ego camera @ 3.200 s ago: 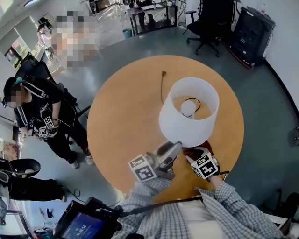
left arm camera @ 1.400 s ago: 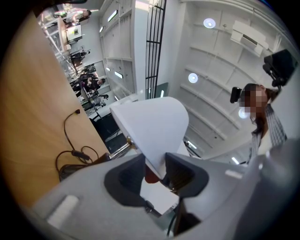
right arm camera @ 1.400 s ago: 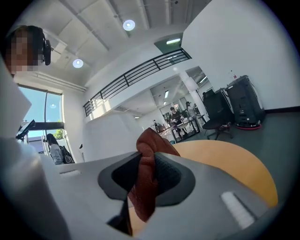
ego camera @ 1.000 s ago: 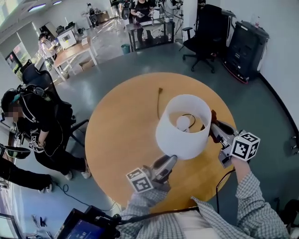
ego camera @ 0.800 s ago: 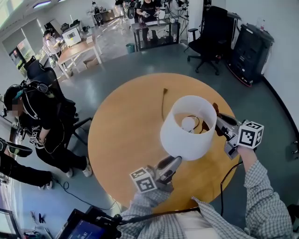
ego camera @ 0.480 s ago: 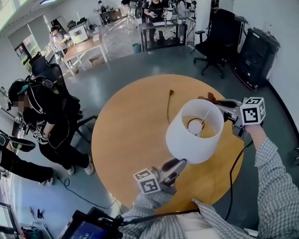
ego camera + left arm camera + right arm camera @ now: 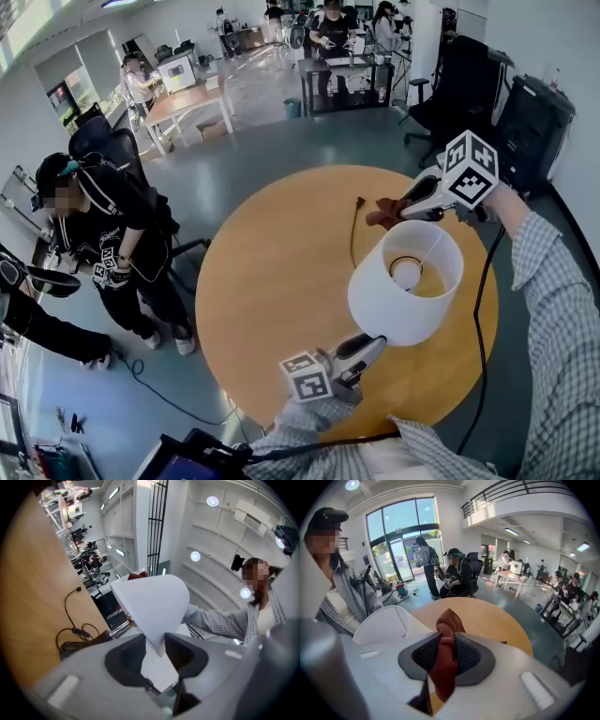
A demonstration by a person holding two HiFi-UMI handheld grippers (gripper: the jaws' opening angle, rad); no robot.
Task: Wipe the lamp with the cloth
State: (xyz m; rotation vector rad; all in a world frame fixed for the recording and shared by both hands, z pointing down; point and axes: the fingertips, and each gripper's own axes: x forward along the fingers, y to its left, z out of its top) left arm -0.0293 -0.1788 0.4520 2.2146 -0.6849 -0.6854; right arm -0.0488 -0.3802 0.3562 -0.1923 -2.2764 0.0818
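The lamp's white shade [image 7: 405, 281] stands over the round wooden table [image 7: 272, 281], its bulb visible inside. My left gripper [image 7: 375, 339] is shut on the shade's near lower rim; in the left gripper view the shade edge [image 7: 150, 604] sits pinched between the jaws of that gripper [image 7: 156, 651]. My right gripper [image 7: 398, 208] is at the shade's far rim, shut on a rust-brown cloth [image 7: 384, 212]. In the right gripper view the cloth [image 7: 445, 653] bunches between the jaws of that gripper [image 7: 446, 639], with the shade [image 7: 384, 625] just left of it.
The lamp's cord [image 7: 356, 225] lies on the table behind the shade. A black cable [image 7: 483, 300] hangs from my right arm. A person in black [image 7: 108, 234] stands left of the table. An office chair [image 7: 450, 89] and black cabinet [image 7: 525, 112] are at the back right.
My right gripper has carried the cloth from the shade's right side round to its far rim and rolled over. The left gripper has kept its hold on the near rim.
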